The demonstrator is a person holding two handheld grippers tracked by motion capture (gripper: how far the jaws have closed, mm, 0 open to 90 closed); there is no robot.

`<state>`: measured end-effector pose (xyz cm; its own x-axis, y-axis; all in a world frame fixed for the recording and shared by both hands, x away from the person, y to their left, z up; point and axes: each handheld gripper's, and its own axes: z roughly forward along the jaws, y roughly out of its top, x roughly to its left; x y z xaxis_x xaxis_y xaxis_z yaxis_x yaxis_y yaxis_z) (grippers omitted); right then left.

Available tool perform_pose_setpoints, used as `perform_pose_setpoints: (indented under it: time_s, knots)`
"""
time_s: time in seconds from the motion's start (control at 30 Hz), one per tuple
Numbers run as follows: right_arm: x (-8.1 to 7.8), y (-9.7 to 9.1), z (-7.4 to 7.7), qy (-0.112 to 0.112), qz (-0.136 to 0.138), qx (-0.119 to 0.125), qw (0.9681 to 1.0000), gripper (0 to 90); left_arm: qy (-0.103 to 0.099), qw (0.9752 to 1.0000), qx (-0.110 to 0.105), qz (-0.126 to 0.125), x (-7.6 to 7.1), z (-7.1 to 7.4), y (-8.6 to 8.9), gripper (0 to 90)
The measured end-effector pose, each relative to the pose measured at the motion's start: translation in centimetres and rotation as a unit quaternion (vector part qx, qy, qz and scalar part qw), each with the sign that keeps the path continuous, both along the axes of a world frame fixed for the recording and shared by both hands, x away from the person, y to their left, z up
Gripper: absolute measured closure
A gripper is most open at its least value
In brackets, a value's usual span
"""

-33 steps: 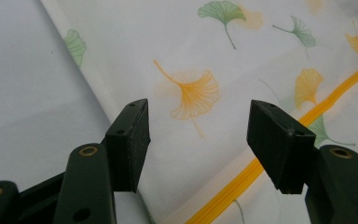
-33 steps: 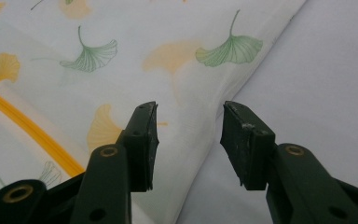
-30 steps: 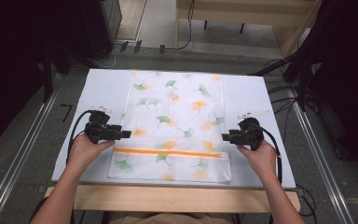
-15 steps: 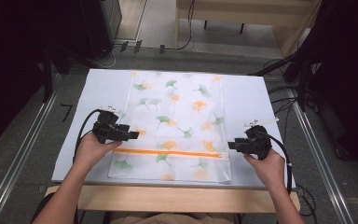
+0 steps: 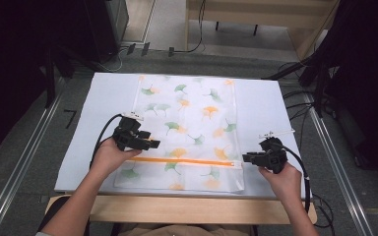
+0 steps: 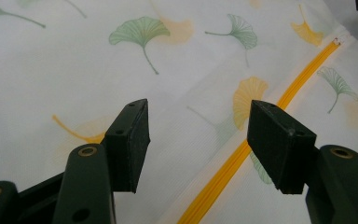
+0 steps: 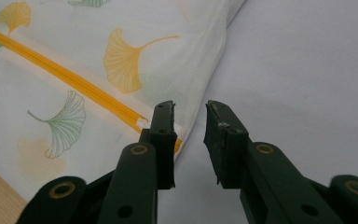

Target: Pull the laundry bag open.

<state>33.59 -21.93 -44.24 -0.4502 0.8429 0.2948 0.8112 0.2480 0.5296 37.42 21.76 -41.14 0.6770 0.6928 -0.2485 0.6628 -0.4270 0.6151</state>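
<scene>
My right gripper (image 7: 189,140), jaws just narrowing with nothing clamped yet, sits at the zipper's (image 5: 187,161) end on the ginkgo-print bag (image 5: 192,118) lying flat on the counter (image 5: 103,98). My left gripper (image 6: 198,140) hovers wide over the fabric. I should pinch the pull squarely while the left pins cloth. No readable writing

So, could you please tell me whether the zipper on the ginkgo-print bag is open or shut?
Shut: the orange zipper runs as one closed line across the bag, with no gap.
</scene>
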Motion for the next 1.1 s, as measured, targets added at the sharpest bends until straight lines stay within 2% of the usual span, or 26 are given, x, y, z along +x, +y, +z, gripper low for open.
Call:
perform_pose_setpoints:
  time_s: [0.07, 0.23, 0.43, 0.53, 0.77, 0.87, 1.1]
  knots:
    - [-0.1, 0.3, -0.5, 0.010, 0.004, -0.010, 0.9999, 78.6, -0.001, 1.0000, 0.004, -0.005, 0.2, 0.0, -0.3, 39.3]
    - [0.0, 0.4, -0.9, 0.022, -0.005, -0.012, 0.9997, 83.0, 0.000, 0.9999, 0.005, -0.013, 0.4, -0.2, -1.0, 39.3]
    - [0.1, 0.7, -1.2, 0.034, -0.008, -0.008, 0.9994, 82.3, 0.002, 0.9998, 0.009, -0.017, 0.6, -0.3, -1.4, 39.5]
    - [0.1, 0.9, -1.4, 0.032, -0.004, -0.008, 0.9995, 82.0, 0.003, 0.9998, 0.009, -0.018, 0.7, -0.4, -1.5, 39.5]
    - [0.6, 0.9, -1.5, 0.035, -0.013, -0.006, 0.9993, 77.6, 0.005, 0.9998, 0.012, -0.018, 0.7, -0.4, -1.4, 39.5]
    - [0.9, 1.1, -1.5, 0.032, -0.014, 0.003, 0.9994, 73.4, 0.007, 0.9998, 0.012, -0.016, 0.7, -0.5, -1.5, 39.5]
    - [1.4, 2.0, -1.8, 0.034, -0.012, -0.002, 0.9993, 68.7, 0.007, 0.9997, 0.016, -0.017, 0.7, -0.6, -1.4, 39.5]
